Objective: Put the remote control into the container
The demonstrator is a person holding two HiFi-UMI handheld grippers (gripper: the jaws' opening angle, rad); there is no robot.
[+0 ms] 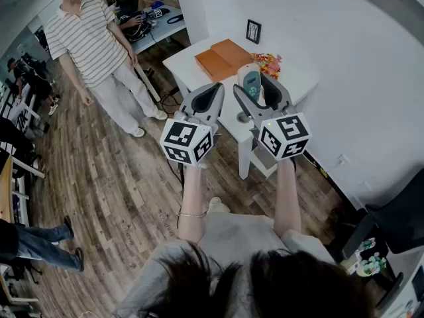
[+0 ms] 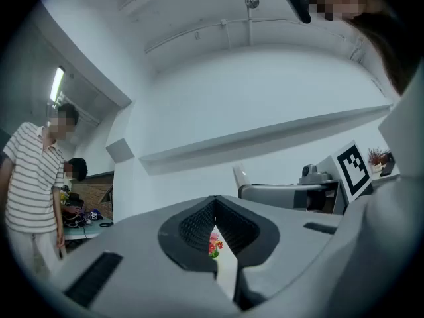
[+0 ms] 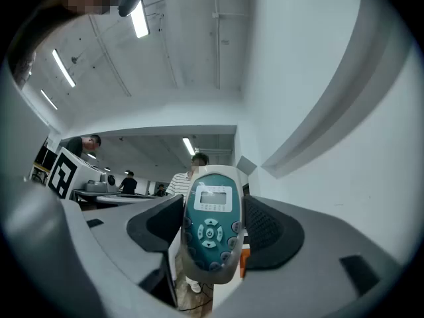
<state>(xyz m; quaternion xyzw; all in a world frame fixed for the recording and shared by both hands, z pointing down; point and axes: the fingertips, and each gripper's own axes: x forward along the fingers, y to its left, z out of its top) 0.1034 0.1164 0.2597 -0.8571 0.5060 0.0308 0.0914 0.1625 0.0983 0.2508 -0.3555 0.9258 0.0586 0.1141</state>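
Our right gripper (image 1: 260,93) pinches the remote control (image 3: 211,224) across its body, jaws spread wide around it, screen end up, so we can carry it. It hangs above the white table (image 1: 299,78), short of the orange box (image 1: 222,57), probably the container. Our left gripper (image 1: 213,91) waits alongside, jaws pressed together, empty.

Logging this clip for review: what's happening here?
A person holds a gripper in each hand. The right gripper has its fingers closed on the remote control, upright in the air. The left gripper is shut and empty. An orange box lies on the white table ahead; the remote is not in it yet.
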